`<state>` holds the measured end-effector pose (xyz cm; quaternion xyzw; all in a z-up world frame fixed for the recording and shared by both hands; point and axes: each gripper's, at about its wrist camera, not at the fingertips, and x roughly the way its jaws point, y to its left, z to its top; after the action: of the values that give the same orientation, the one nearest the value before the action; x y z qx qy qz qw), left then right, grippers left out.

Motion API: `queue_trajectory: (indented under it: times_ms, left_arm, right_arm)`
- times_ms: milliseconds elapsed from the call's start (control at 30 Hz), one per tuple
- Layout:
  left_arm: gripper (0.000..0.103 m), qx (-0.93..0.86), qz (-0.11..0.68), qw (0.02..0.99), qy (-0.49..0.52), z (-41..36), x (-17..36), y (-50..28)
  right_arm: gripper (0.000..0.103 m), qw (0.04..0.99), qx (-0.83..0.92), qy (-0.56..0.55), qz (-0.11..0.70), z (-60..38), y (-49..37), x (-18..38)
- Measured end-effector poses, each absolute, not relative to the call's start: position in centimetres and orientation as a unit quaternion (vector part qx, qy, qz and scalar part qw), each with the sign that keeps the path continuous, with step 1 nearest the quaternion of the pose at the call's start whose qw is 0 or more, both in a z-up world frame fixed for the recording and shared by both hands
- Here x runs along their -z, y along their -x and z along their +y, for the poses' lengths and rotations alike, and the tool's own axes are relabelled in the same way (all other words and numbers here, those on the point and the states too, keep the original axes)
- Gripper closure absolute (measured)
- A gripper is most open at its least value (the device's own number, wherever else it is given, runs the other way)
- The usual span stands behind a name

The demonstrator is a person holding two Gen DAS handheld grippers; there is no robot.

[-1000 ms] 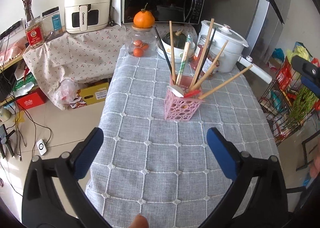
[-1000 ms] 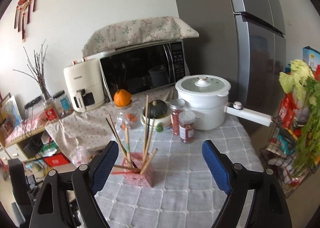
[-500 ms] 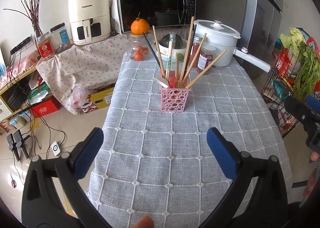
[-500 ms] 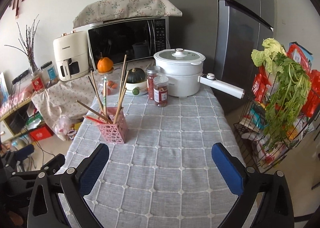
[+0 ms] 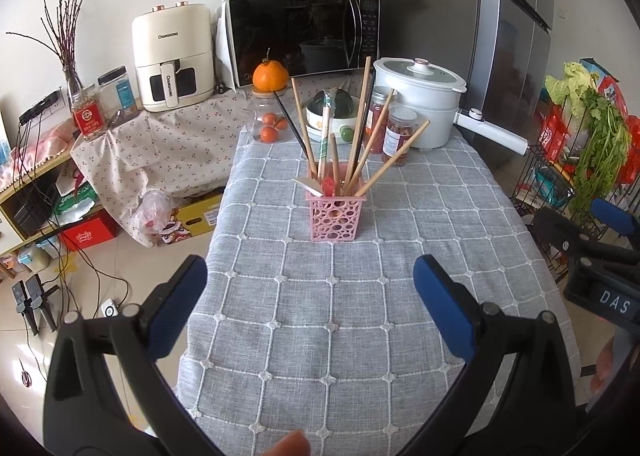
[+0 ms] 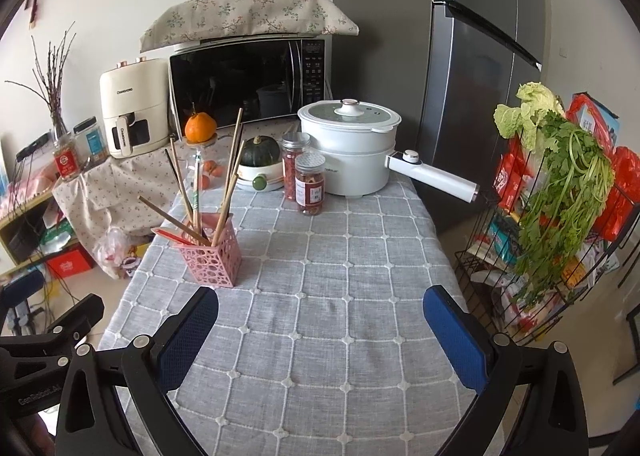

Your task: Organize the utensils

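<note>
Basket (image 5: 337,214) mid-table toward the left edge, chopsticks (image 5: 362,124) upright inside | light, stiff, slick sticks; we judge gripping mid-shaft best | our left gripper (image 5: 310,288) apart, empty | our right gripper (image 6: 320,320) just opened wide, empty

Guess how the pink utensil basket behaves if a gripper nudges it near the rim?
The pink utensil basket is probably light: thin perforated plastic. It is narrow, and its chopsticks stand well above its rim and lean outward, so it looks top-heavy; a high push would likely tip it. On the woven tablecloth it may catch rather than slide. A low push seems safer.
</note>
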<state>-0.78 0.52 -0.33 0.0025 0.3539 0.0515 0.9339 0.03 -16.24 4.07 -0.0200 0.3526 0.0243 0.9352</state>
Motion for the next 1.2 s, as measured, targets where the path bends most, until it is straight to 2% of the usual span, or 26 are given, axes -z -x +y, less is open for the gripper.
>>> queue_trajectory:
  times_ms: [1200]
  left_arm:
    - [0.001,-0.047,0.353,0.934,-0.008,0.25,0.33,1.00]
  right_arm:
    - [0.000,0.933,-0.017,0.021,0.359,-16.15,-0.23,-3.64]
